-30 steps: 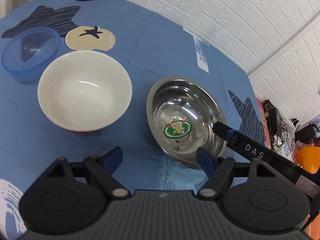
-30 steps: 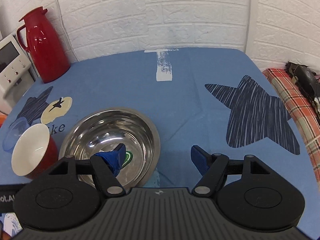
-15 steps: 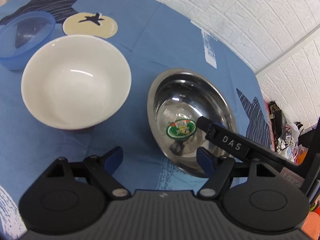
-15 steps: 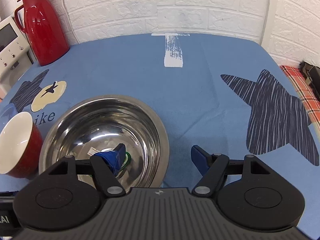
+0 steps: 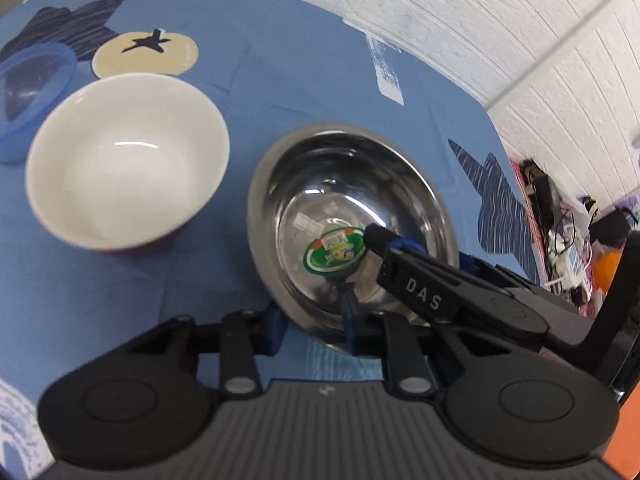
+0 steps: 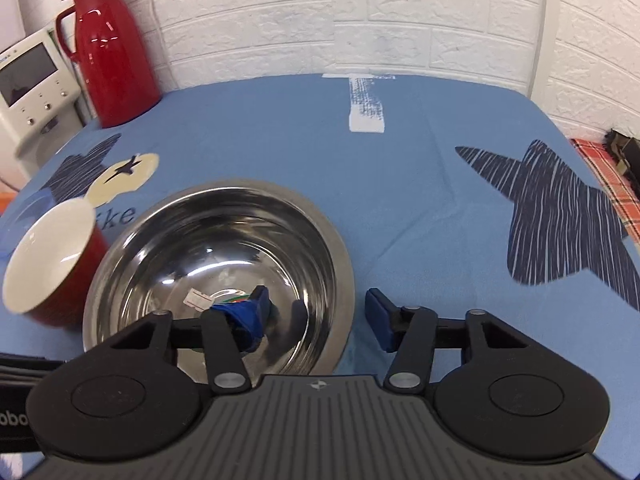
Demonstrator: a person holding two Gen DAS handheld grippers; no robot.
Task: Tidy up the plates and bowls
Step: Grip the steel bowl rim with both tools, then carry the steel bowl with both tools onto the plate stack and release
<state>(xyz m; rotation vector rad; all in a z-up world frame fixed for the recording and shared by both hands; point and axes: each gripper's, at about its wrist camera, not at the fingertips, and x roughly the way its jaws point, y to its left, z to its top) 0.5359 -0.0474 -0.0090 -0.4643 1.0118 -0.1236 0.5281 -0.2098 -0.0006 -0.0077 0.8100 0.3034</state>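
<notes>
Both grippers straddle the steel bowl's (image 5: 348,216) rim with fingers apart — left gripper (image 5: 310,326) at 6 o'clock, right gripper (image 6: 316,312) at 4; neither pinches it.

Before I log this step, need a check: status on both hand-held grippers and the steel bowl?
Both open, straddling steel bowl rim. Red bowl beside it, apart. Nothing blocking.

Our left gripper (image 5: 310,326) straddles the near rim of the steel bowl (image 5: 352,184), one blue pad outside the wall and one inside, not yet closed. Our right gripper (image 5: 420,258) reaches into the same bowl by its green sticker (image 5: 334,255). The white bowl (image 5: 126,158) sits just left, on the blue tablecloth (image 5: 304,60).
</notes>
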